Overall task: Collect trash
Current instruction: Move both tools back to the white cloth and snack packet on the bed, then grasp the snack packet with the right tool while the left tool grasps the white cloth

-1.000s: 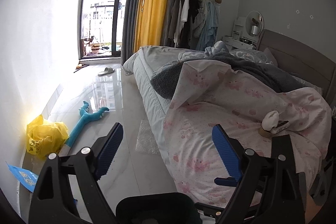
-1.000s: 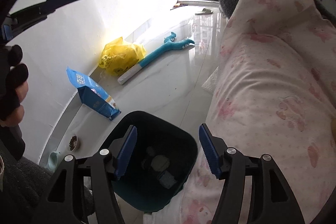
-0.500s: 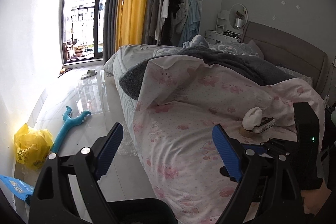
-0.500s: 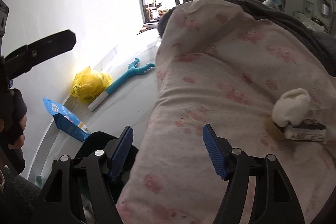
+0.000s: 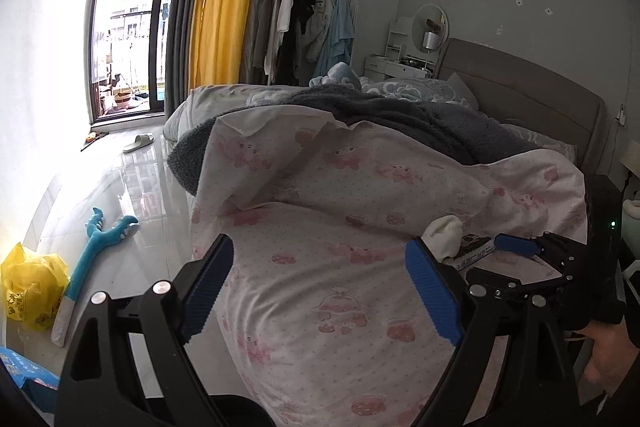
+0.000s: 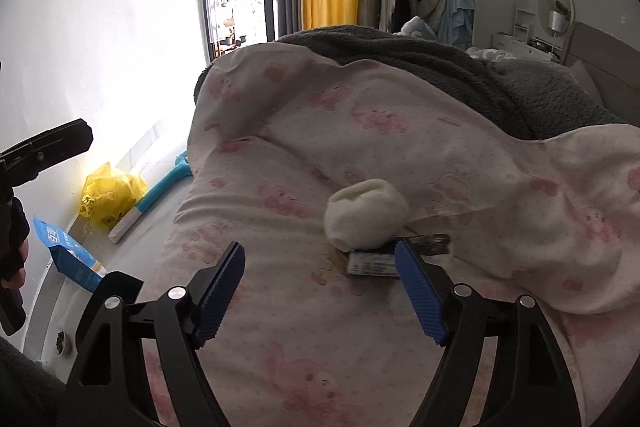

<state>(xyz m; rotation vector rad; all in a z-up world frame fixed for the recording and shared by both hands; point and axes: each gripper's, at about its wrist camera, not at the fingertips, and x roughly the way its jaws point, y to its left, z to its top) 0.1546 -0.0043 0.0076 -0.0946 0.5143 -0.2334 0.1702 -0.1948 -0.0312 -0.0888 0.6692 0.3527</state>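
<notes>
A small heap of trash lies on the pink-patterned duvet (image 6: 320,327): a white crumpled wad (image 6: 366,213) on top of a flat blue-and-white packet (image 6: 372,263) and a tan tape roll (image 6: 335,255). My right gripper (image 6: 322,293) is open and empty, just short of the heap, its right finger beside the packet. My left gripper (image 5: 320,289) is open and empty over the bed edge. The wad (image 5: 444,233) and packet (image 5: 474,251) also show in the left wrist view, with the right gripper (image 5: 520,251) close to them.
A dark trash bin rim (image 6: 120,281) stands on the floor by the bed. A yellow bag (image 6: 106,197), a blue pouch (image 6: 66,253), a teal toy (image 5: 96,247) and a small bowl (image 6: 60,341) lie along the wall. A grey blanket (image 5: 420,119) covers the far bed.
Both grippers swung right and up from the bin and floor toward the bed. The right gripper came close to the trash heap. Both stayed open.
</notes>
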